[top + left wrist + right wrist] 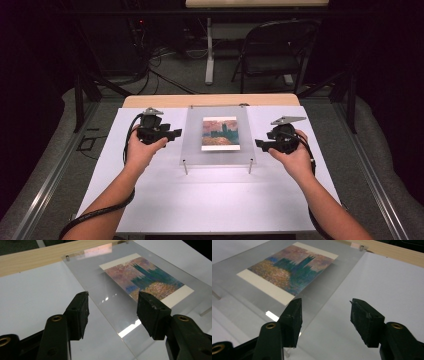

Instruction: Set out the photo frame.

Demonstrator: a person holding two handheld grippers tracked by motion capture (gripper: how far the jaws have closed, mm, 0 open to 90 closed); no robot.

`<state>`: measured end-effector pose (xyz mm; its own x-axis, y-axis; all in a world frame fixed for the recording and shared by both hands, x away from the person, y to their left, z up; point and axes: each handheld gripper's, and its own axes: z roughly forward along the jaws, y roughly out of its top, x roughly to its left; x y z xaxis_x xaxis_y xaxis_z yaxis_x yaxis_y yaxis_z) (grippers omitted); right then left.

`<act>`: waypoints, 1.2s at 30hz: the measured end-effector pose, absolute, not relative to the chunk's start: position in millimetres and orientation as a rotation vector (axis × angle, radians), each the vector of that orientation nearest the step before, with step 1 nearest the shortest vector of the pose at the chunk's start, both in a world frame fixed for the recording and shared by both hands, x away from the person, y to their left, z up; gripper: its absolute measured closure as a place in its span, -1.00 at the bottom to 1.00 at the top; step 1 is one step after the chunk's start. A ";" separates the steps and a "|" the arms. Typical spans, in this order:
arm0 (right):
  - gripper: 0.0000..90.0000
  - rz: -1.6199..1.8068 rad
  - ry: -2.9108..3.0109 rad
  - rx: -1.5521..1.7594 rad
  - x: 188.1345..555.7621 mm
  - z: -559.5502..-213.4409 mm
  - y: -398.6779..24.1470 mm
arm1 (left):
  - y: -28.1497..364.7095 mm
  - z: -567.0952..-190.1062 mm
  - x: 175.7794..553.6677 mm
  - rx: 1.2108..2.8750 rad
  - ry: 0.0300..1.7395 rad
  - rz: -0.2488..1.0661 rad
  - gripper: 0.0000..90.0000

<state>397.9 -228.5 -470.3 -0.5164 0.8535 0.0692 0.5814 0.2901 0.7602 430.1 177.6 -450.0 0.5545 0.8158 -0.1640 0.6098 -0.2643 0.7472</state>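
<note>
High view: the clear panel (218,136) with a print (220,133) stands on pins (185,167) mid-tabletop (210,200), the left gripper (176,134) and right gripper (259,144) flanking it. Left gripper view: jaws apart, empty, over the panel's edge (110,315). Right gripper view: jaws apart, empty, beside the opposite edge.

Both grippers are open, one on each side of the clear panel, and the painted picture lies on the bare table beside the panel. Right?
Not quite. In the high view the picture lies within the clear panel, not beside it. The left gripper and right gripper are open, one each side.
</note>
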 end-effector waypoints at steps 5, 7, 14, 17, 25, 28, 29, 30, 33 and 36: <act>-0.07 1.073 2.209 1.304 413.7 -462.2 -226.5 | 174.6 -439.4 443.0 1.998 1.151 0.344 -0.02; -0.02 1.082 2.216 1.305 420.3 -459.7 -224.8 | 171.6 -438.2 449.0 2.002 1.154 0.360 -0.02; 0.02 1.067 2.200 1.349 446.5 -460.8 -215.6 | 160.6 -442.6 470.4 2.024 1.182 0.384 0.03; 0.02 1.054 2.199 1.363 457.8 -462.6 -211.2 | 156.4 -446.0 479.1 2.031 1.198 0.371 0.03; 0.02 1.060 2.187 1.371 481.2 -468.8 -201.9 | 150.4 -464.9 500.8 2.005 1.268 0.312 0.03; -0.01 1.071 2.185 1.415 489.2 -475.6 -199.8 | 151.0 -473.7 507.6 1.990 1.317 0.297 0.03; -0.02 1.069 2.185 1.440 491.7 -478.2 -199.1 | 151.7 -476.0 509.6 1.993 1.325 0.296 0.03; -0.02 1.067 2.183 1.462 494.1 -480.8 -198.9 | 151.9 -478.0 511.0 1.989 1.336 0.294 0.03; -0.02 1.072 2.180 1.501 500.9 -488.8 -198.2 | 151.2 -483.3 514.1 1.965 1.353 0.278 0.03; -0.02 1.063 2.195 1.528 506.3 -495.1 -196.9 | 150.4 -488.4 517.5 1.962 1.359 0.242 0.03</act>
<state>506.3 -196.9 -495.1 -0.4116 0.8920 0.1871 0.6998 0.1778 0.6918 517.5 150.4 -488.4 0.4252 0.8728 -0.2395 0.7364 -0.1798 0.6522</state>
